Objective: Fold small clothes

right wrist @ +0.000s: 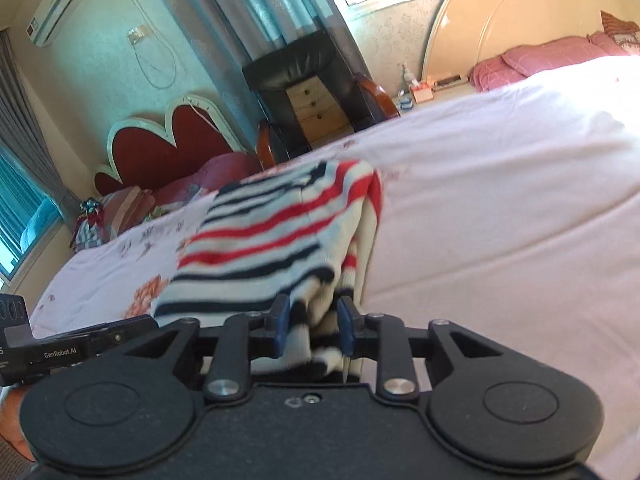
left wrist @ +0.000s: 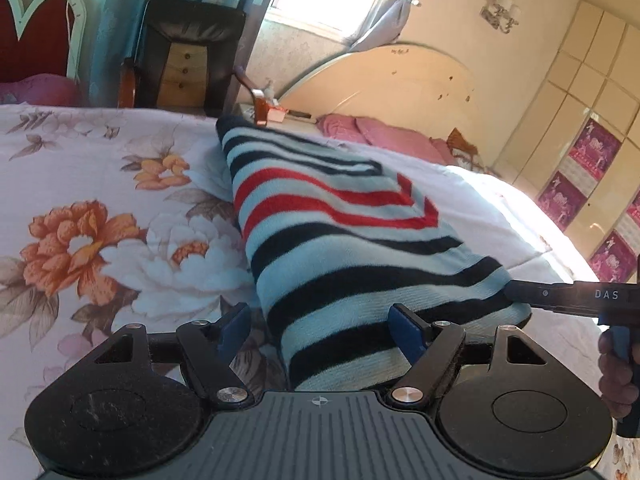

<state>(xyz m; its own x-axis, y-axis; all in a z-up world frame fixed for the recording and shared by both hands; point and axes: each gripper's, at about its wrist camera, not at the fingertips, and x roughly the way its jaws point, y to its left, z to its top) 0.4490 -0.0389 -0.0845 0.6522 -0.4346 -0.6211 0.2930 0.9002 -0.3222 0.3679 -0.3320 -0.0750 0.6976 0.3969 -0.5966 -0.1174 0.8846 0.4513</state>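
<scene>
Right claw [right wrist: 310,326]: we see its blue pads pressed close on a bunched edge of the striped sweater [right wrist: 276,240], which is lifted off the bed just ahead of it.
Left claw [left wrist: 320,330]: our jaws stand wide apart; the sweater's near edge lies between the pads, and we cannot tell whether either pad touches it.
Sweater: pale with navy and red stripes, spreading forward from both claws; in the left view the right claw's arm meets its right-hand corner.
Bed [left wrist: 100,184]: under the sweater, covered in a white quilt with orange flowers to the left of the left claw.
Containers: a small wooden drawer unit [right wrist: 316,108] stands beyond the bed, drawers shut, contents unseen.
Room: pink pillows [right wrist: 532,60] by a cream headboard [right wrist: 480,12] far right; teal curtains [right wrist: 256,4], a sunlit window and an air conditioner [right wrist: 64,0] beyond.
</scene>
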